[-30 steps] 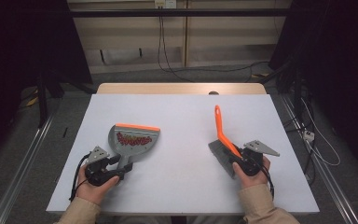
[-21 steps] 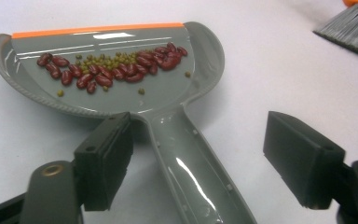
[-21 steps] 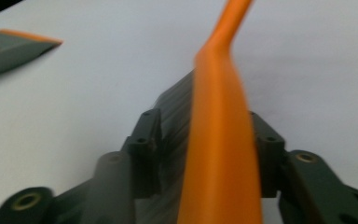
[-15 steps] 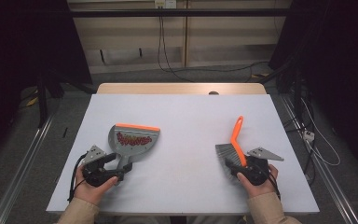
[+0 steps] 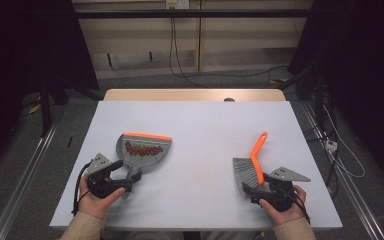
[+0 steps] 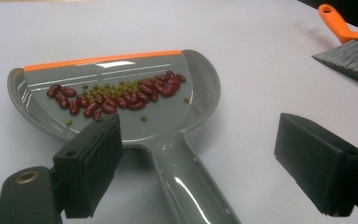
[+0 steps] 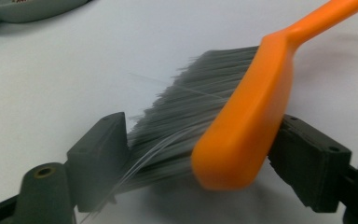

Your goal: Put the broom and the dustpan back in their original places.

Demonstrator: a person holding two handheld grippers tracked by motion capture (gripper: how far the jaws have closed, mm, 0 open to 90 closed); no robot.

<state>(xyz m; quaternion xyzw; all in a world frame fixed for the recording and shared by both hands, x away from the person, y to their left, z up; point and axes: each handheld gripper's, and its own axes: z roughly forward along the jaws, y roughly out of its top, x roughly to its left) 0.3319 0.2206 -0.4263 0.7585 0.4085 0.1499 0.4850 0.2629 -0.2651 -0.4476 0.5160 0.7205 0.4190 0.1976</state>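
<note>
We see our left gripper (image 6: 205,163) with its two black fingers (image 6: 91,170) spread wide on either side of the grey dustpan (image 6: 121,100) handle, touching neither side of it. The dustpan lies flat on the white tabletop (image 6: 242,42), orange strip along its far edge, holding a band of red beans (image 6: 121,95) mixed with small green ones. At the upper right lies a brush (image 6: 349,46) with grey bristles and an orange handle, well apart from the dustpan.

A broad bare stretch of the surface (image 5: 200,125) lay open between the dustpan (image 5: 144,150) at left and the brush (image 5: 252,162) at right, and across the whole far half. The dustpan's handle lay between the left hand-held gripper's (image 6: 214,163) parted jaws; the brush head blocked the right hand-held gripper (image 7: 205,158).
</note>
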